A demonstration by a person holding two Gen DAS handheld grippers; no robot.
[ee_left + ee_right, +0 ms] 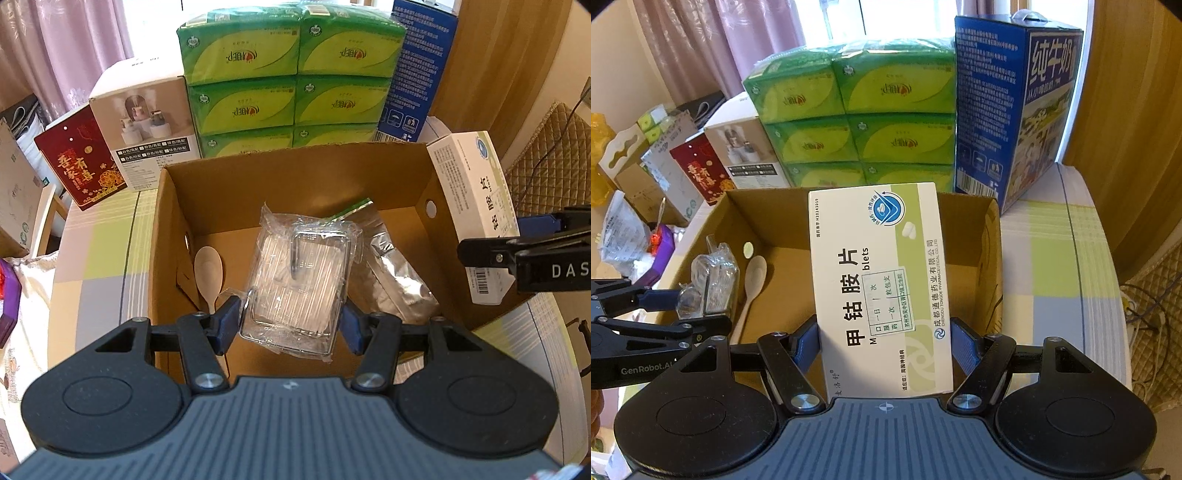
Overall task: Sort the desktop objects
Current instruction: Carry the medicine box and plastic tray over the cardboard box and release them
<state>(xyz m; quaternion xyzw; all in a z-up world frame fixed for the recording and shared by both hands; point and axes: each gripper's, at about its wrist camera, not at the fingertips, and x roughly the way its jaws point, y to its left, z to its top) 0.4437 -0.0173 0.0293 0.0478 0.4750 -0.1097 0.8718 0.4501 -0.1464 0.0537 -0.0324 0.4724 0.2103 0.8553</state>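
The left gripper (290, 321) is closed on a clear plastic packet (301, 280). The packet is see-through and has a shiny wire frame inside it. The blue pads (229, 319) press on both sides of the packet's near end. The packet hangs over the open cardboard box (295, 173), above the box floor.

The right gripper (884, 347) is closed on a white and green medicine box (879, 280). Its blue pads squeeze the lower part of the medicine box from both sides. The medicine box stands up tall, tipped a little. It is held above the near edge of the cardboard box. In the left wrist view the medicine box shows at the right rim of the cardboard box, with the right gripper behind it.

Inside the cardboard box lies a wooden spoon (208, 273). It is by the left wall, with its bowl pointing to the far side. A silver foil bag (399, 280) lies on the right part of the box floor. A bit of green sticks out behind the plastic packet, but it is too hidden to tell what it is.

The cardboard box sits on a surface (1052, 266) with a cloth of pale green, grey and white squares. Behind the cardboard box is a stack of green tissue packs (291, 77). A tall blue milk carton box (1015, 110) stands to the right of the tissue packs. To the left of them is a white box with a picture (144, 125), and beside that a dark red box with gold writing (79, 162). Pink curtains (74, 48) hang at the back.
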